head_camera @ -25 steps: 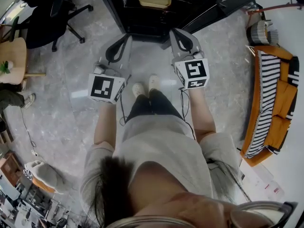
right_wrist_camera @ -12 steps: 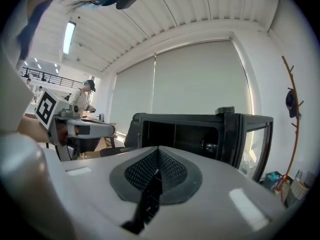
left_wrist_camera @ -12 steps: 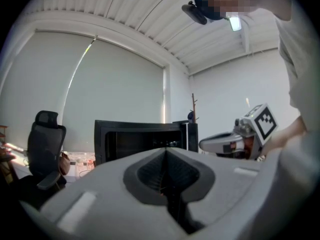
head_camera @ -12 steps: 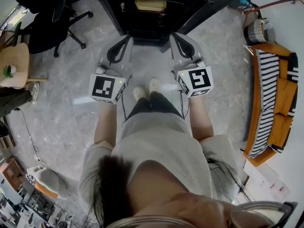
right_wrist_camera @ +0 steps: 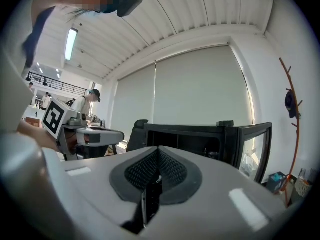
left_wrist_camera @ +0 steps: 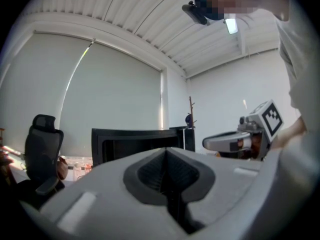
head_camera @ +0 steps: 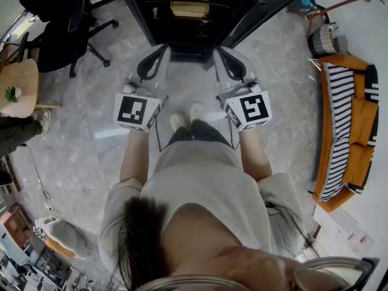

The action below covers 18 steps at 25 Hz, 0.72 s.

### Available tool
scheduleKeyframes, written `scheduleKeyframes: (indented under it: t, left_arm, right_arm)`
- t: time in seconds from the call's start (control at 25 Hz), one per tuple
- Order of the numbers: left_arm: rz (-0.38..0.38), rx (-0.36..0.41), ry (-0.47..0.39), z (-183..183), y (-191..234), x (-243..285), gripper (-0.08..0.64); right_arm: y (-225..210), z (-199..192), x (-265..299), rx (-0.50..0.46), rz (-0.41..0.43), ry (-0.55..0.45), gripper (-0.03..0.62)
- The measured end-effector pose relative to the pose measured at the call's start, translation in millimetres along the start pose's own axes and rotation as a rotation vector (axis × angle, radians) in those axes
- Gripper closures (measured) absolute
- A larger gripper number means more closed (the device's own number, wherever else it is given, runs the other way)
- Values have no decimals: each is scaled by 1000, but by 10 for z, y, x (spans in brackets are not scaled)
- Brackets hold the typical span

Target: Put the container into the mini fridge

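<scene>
A black mini fridge [head_camera: 138,10] stands open on the floor ahead, its door [head_camera: 274,6] swung out to the right. A container with a pale yellow lid [head_camera: 190,6] sits on a shelf inside it. My left gripper [head_camera: 162,48] and right gripper [head_camera: 219,51] are held side by side just short of the fridge, above the person's feet. Both are shut with nothing between the jaws. The left gripper view shows the left gripper [left_wrist_camera: 166,151] with the fridge [left_wrist_camera: 132,140] beyond it. In the right gripper view the right gripper [right_wrist_camera: 158,150] points at the fridge [right_wrist_camera: 192,136] and door [right_wrist_camera: 254,151].
A black office chair [head_camera: 56,24] stands left of the fridge. A round wooden table [head_camera: 18,93] is at the far left. An orange and striped sofa [head_camera: 348,126] runs along the right, with a basket [head_camera: 325,40] behind it. Grey floor lies around the person.
Both grippers stay shut and empty in front of the fridge. The right gripper has drifted slightly right and the view has shifted a little. The container has not moved.
</scene>
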State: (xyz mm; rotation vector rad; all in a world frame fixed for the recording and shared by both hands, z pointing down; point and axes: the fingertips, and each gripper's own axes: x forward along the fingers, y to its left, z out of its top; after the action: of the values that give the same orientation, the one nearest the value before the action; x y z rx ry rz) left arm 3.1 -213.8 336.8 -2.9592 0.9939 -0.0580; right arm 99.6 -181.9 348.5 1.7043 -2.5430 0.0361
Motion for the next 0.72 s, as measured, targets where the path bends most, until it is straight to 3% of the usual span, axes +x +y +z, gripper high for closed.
scheduleKeyframes:
  t: [0.72]
  left_arm:
    - [-30, 6, -42, 206, -177, -88, 558]
  right_arm:
    - [88, 239, -210, 23, -24, -62, 595]
